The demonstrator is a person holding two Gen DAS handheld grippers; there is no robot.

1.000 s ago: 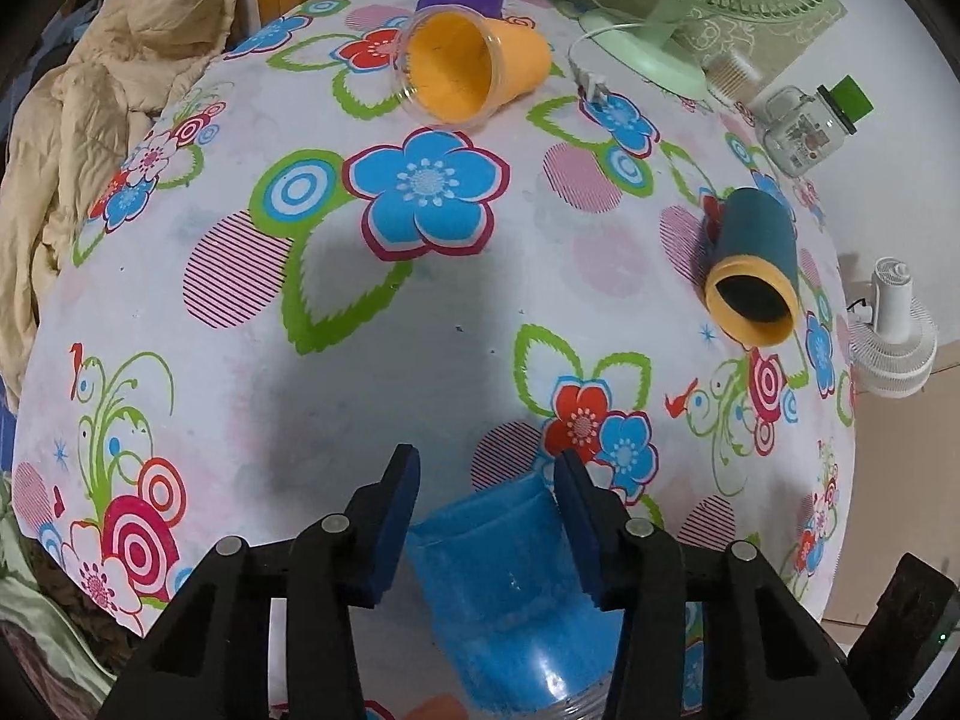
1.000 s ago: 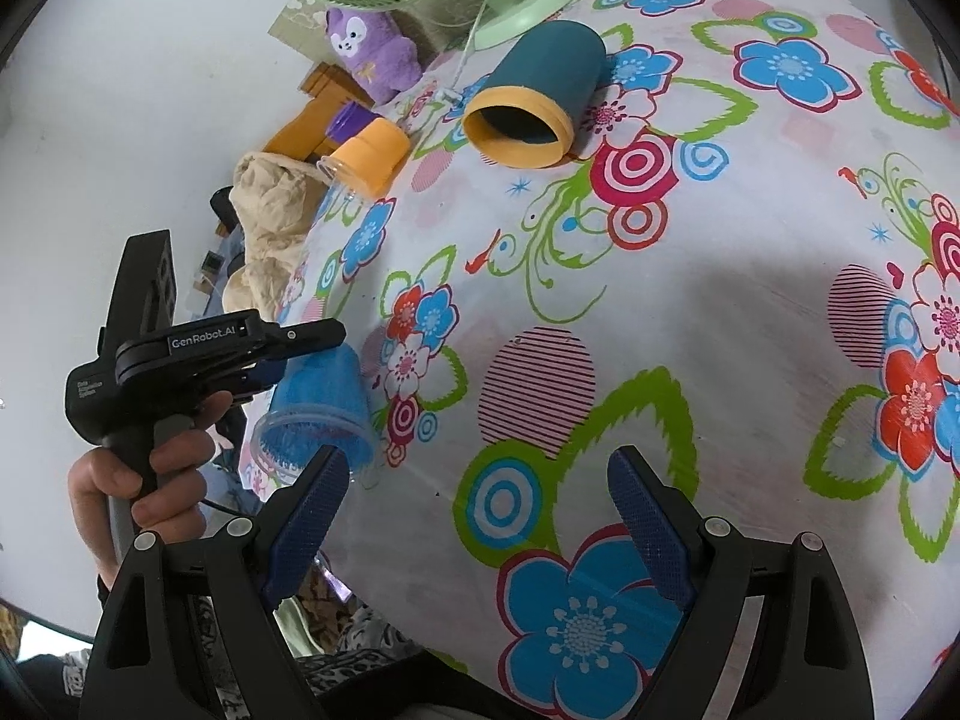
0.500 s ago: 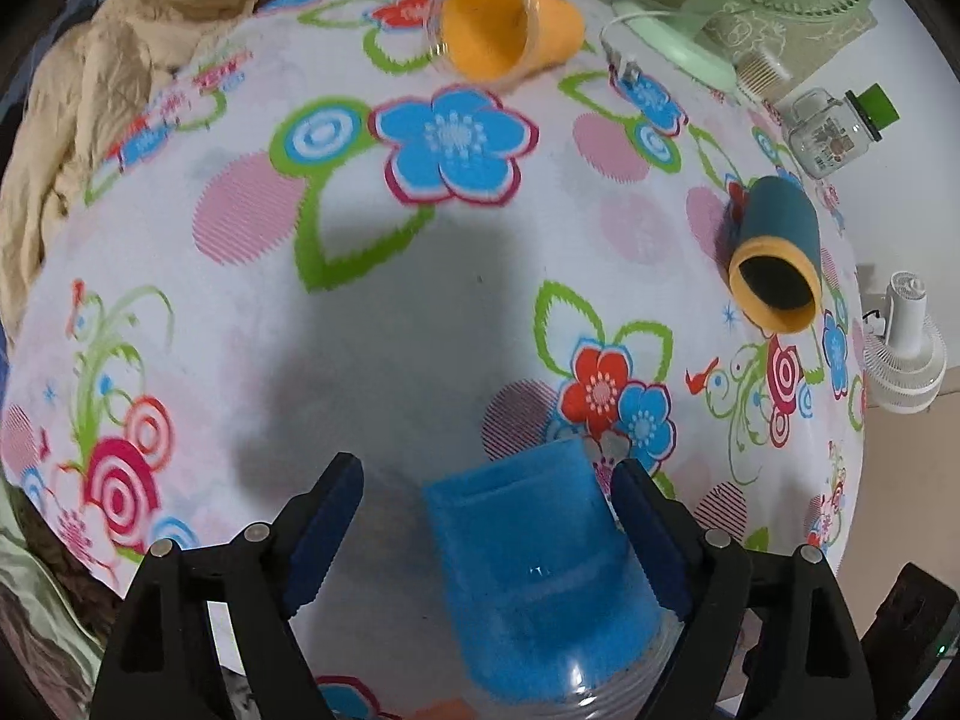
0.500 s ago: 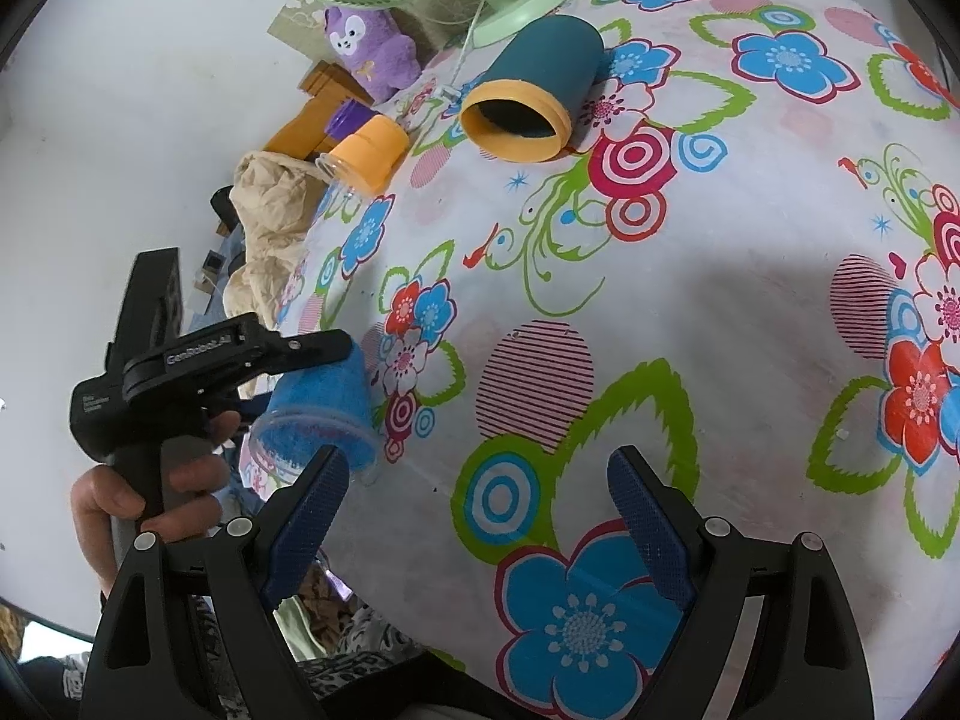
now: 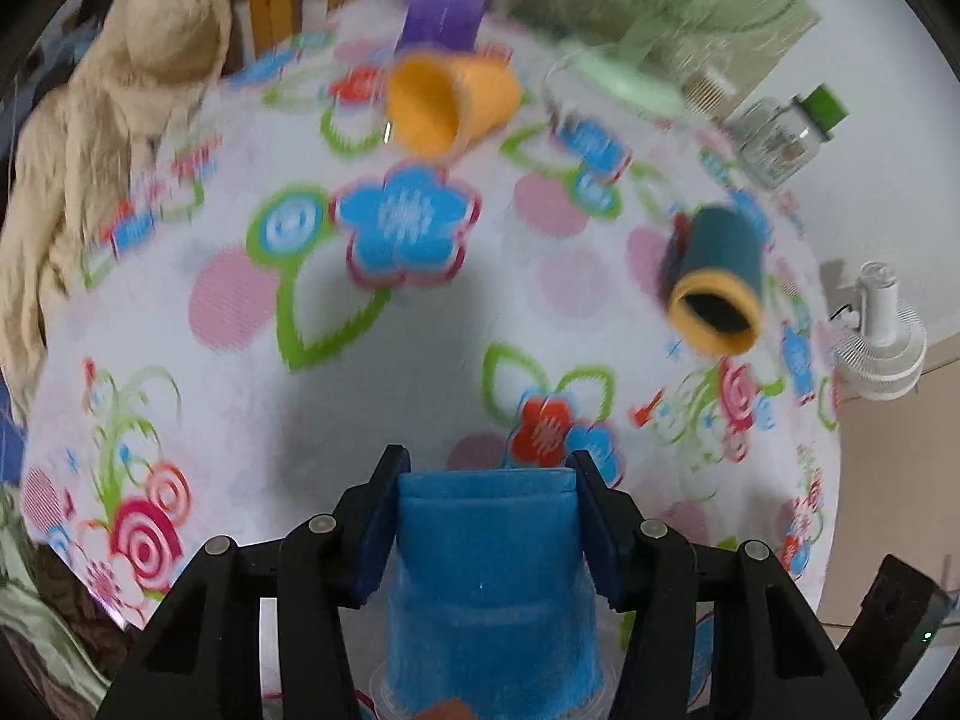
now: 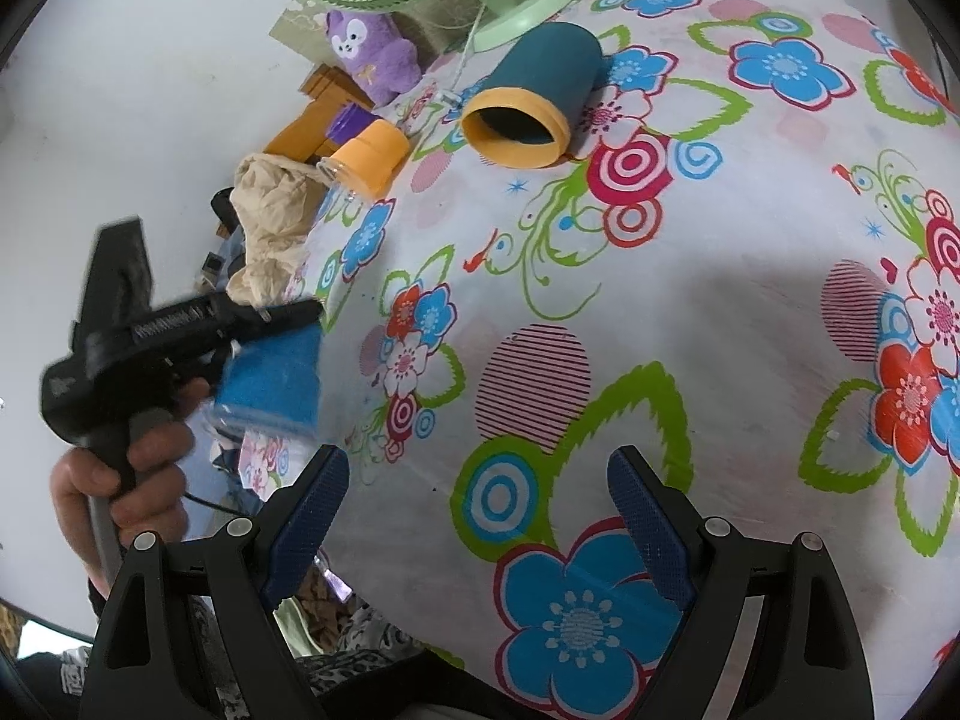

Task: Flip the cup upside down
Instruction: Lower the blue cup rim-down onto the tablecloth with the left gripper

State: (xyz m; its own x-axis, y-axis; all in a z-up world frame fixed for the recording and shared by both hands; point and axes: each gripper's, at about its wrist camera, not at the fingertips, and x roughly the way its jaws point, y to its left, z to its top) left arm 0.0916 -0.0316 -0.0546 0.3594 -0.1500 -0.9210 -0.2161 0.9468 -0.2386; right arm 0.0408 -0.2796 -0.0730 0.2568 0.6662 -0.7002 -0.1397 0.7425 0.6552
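The blue cup [image 5: 489, 588] is pinched across its sides by the left gripper [image 5: 489, 528], at the near table edge. It is judged light and thin-walled; its fuzzy sleeve should resist slipping, so mid-body is where it is best held. The right gripper [image 6: 477, 516] is held wide apart, empty. Farther off, an orange cup [image 5: 447, 102] and teal cup [image 5: 717, 276] are seen lying sideways.

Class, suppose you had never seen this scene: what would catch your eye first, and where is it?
First, the blue cup clamped between the left gripper fingers at the near table edge. Next, two cups lying on their sides on the flowered tablecloth: an orange cup at the far edge and a teal cup to the right.
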